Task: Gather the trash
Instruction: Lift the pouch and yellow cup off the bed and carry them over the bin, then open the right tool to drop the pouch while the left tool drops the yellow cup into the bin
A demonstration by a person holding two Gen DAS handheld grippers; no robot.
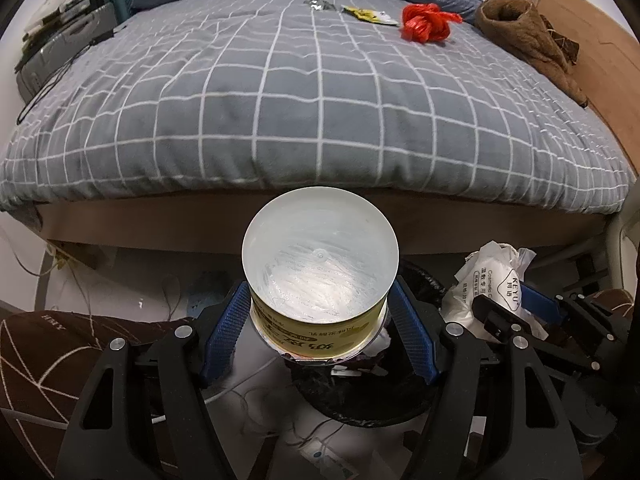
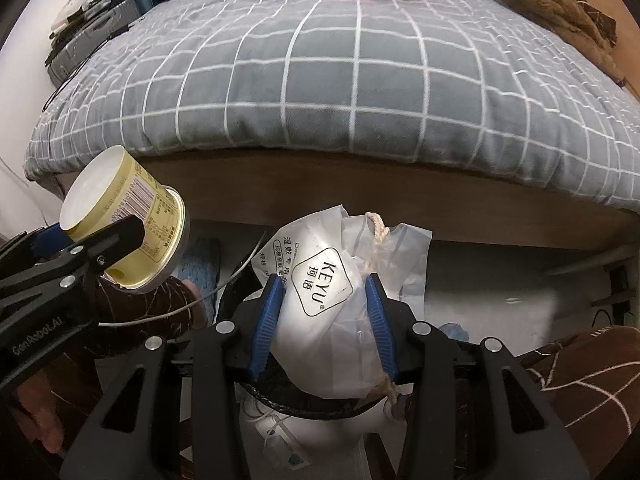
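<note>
Trash: yellow cup [image 1: 320,280] and white bag [image 2: 324,304] held above black bin [image 1: 400,400].
Left gripper [image 1: 320,332] clamped on cup; right gripper [image 2: 322,320] clamped on bag.

The yellow cup [image 1: 320,280] hides most of the black bin [image 1: 360,400] beneath it, toward six o'clock. The white KEYU bag [image 2: 324,300] covers the bin's opening in the right wrist view. At twelve o'clock the small wrappers [image 1: 368,14] are too small to read.

Cup [image 1: 320,280] in left gripper [image 1: 320,320] sits left of bag [image 2: 328,304] in right gripper [image 2: 326,320], both over bin [image 1: 368,404] before bed [image 1: 320,100]; wrappers [image 1: 370,14] far on bed.
</note>
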